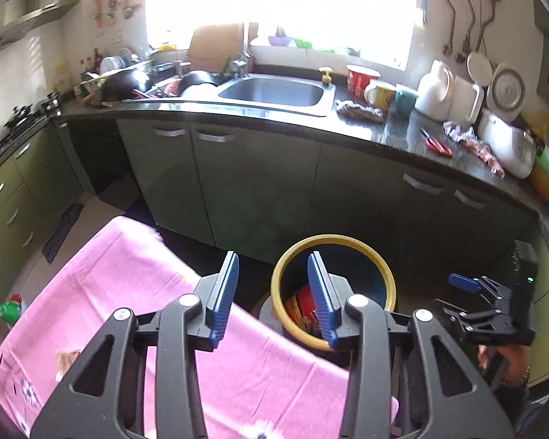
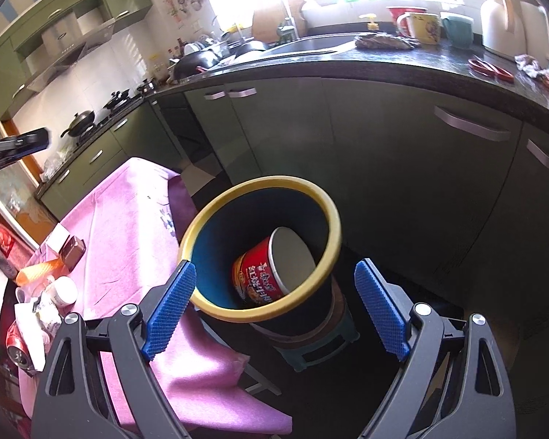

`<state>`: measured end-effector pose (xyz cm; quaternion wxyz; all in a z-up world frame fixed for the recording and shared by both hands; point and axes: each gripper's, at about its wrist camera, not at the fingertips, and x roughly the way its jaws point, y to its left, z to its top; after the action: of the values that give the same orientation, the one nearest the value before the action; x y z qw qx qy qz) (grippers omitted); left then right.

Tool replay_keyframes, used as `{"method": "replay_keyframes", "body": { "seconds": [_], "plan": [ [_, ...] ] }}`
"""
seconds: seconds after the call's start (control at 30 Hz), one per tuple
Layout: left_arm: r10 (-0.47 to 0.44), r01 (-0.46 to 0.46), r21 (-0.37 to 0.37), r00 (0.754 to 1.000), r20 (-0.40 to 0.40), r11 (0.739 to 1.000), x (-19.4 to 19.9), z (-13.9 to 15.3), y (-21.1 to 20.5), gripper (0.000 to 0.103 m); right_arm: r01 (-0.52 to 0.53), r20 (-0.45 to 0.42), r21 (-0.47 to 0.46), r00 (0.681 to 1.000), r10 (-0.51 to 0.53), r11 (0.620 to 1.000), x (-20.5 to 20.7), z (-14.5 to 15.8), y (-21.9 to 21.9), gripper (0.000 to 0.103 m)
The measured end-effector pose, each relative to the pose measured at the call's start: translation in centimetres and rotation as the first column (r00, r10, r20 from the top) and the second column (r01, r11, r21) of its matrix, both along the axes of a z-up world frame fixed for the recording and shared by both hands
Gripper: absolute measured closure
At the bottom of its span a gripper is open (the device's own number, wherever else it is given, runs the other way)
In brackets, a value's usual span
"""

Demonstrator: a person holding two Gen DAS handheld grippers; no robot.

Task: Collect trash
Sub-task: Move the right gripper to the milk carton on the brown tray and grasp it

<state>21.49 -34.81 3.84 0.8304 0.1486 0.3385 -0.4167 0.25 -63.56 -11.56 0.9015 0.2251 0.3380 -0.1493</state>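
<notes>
**Mei:** Blue ribbed pads on black arms fill the foreground; the right gripper (image 2: 274,303) is spread wide with nothing between its fingers.

**Tao:** And below it?

**Mei:** It hangs over a dark round trash bin with a yellow rim (image 2: 324,201). A red paper instant-noodle cup (image 2: 254,274) lies tipped on its side inside.

**Tao:** What does the bin stand on?

**Mei:** Something like a small green stool (image 2: 342,344), just beside a table under a pink cloth (image 2: 128,219).

**Tao:** The other claw?

**Mei:** The left gripper (image 1: 274,296) is also released and empty, hovering over the cloth's edge and the bin.

**Tao:** More trash?

**Mei:** On the table's far end: a crushed red drink can (image 2: 16,351), a small white plastic jar (image 2: 64,291), an orange wrapper (image 2: 40,270). On the dark kitchen countertop (image 2: 421,60), crumpled wrappers (image 2: 384,41) lie near red-handled scissors (image 2: 490,67).
</notes>
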Motion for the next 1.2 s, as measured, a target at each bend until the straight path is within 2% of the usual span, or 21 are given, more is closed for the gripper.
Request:
{"method": "replay_keyframes", "body": {
  "seconds": [0.07,0.13,0.23,0.3,0.4,0.57,0.67,0.73,0.83,0.93,1.0,1.1,1.2],
  "plan": [
    [0.036,-0.036,-0.032,0.999,0.01,0.999,-0.3,0.8,3.4,0.062,-0.022,-0.001,-0.014,1.0,0.022,1.0,0.8,0.5,1.0,0.015],
    [0.095,-0.093,-0.088,0.995,0.021,0.992,-0.5,1.5,7.6,0.053,-0.049,-0.002,-0.029,0.999,0.049,0.998,1.7,1.0,2.2,0.015],
    [0.197,-0.186,-0.175,0.979,0.046,0.967,-0.8,2.0,14.0,0.045,-0.102,-0.007,-0.052,0.995,0.102,0.993,3.2,1.7,4.5,0.015],
    [0.279,-0.258,-0.234,0.959,0.057,0.937,-0.7,1.9,18.5,0.04,-0.148,-0.012,-0.066,0.989,0.147,0.987,4.4,2.2,6.2,0.015],
    [0.369,-0.345,-0.285,0.929,0.032,0.894,0.2,1.2,23.8,0.037,-0.226,-0.025,-0.081,0.974,0.225,0.971,6.7,2.8,9.0,0.015],
    [0.515,-0.49,-0.356,0.857,-0.029,0.796,1.8,-1.3,32.3,0.036,-0.368,-0.049,-0.098,0.93,0.364,0.925,10.7,3.3,14.6,0.015],
    [0.582,-0.548,-0.37,0.813,-0.024,0.75,3.0,-2.7,35.6,0.033,-0.464,-0.055,-0.107,0.886,0.461,0.879,13.5,3.4,18.4,0.015],
    [0.624,-0.579,-0.376,0.782,-0.003,0.723,3.8,-3.9,37.3,0.032,-0.536,-0.057,-0.129,0.844,0.533,0.834,15.6,3.4,20.9,0.015],
    [0.669,-0.608,-0.388,0.743,0.029,0.693,4.9,-5.3,39.1,0.032,-0.641,-0.053,-0.171,0.764,0.643,0.748,18.4,3.3,24.5,0.015],
    [0.696,-0.626,-0.392,0.716,0.055,0.675,5.3,-6.9,40.2,0.03,-0.719,-0.068,-0.25,0.681,0.729,0.649,21.2,3.1,27.6,0.014],
    [0.705,-0.637,-0.375,0.705,0.07,0.674,5.6,-7.8,40.5,0.03,-0.754,-0.086,-0.273,0.638,0.766,0.597,23.3,2.7,29.4,0.014],
    [0.703,-0.635,-0.363,0.707,0.084,0.682,5.4,-8.8,40.6,0.027,-0.807,-0.109,-0.267,0.568,0.816,0.526,26.1,1.9,31.5,0.011],
    [0.702,-0.634,-0.371,0.708,0.073,0.679,5.4,-9.2,40.8,0.024,-0.844,-0.138,-0.259,0.513,0.847,0.469,28.5,0.8,33.1,0.01]
  ]
}}
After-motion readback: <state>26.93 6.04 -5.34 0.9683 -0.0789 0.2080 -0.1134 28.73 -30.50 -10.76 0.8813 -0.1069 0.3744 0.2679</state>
